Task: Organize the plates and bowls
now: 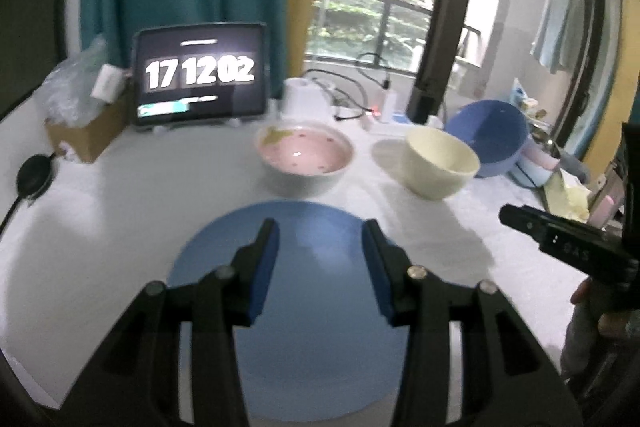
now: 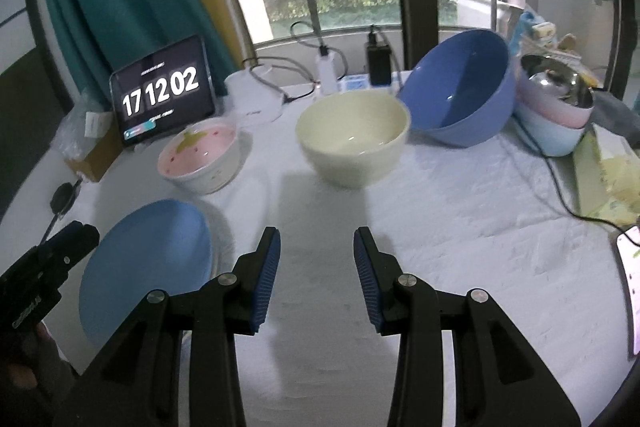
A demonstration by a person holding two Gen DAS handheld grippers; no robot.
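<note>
A blue plate (image 1: 320,327) lies flat on the white tablecloth, directly under my left gripper (image 1: 321,227), which is open with nothing between its pads. Behind the plate stand a pink strawberry-pattern bowl (image 1: 304,155) and a cream bowl (image 1: 440,163). In the right wrist view my right gripper (image 2: 316,233) is open over bare cloth, in front of the cream bowl (image 2: 354,139). The pink bowl (image 2: 200,155) and the blue plate (image 2: 148,267) lie to its left. A large blue bowl (image 2: 460,91) leans tilted at the back right.
A tablet (image 2: 164,95) showing a clock stands at the back left, beside a cardboard box (image 1: 88,135). Cables and chargers (image 2: 328,67) run along the window side. Stacked pastel bowls holding a metal bowl (image 2: 556,107) sit at the far right, with a tissue pack (image 2: 616,179) and a phone (image 2: 630,279).
</note>
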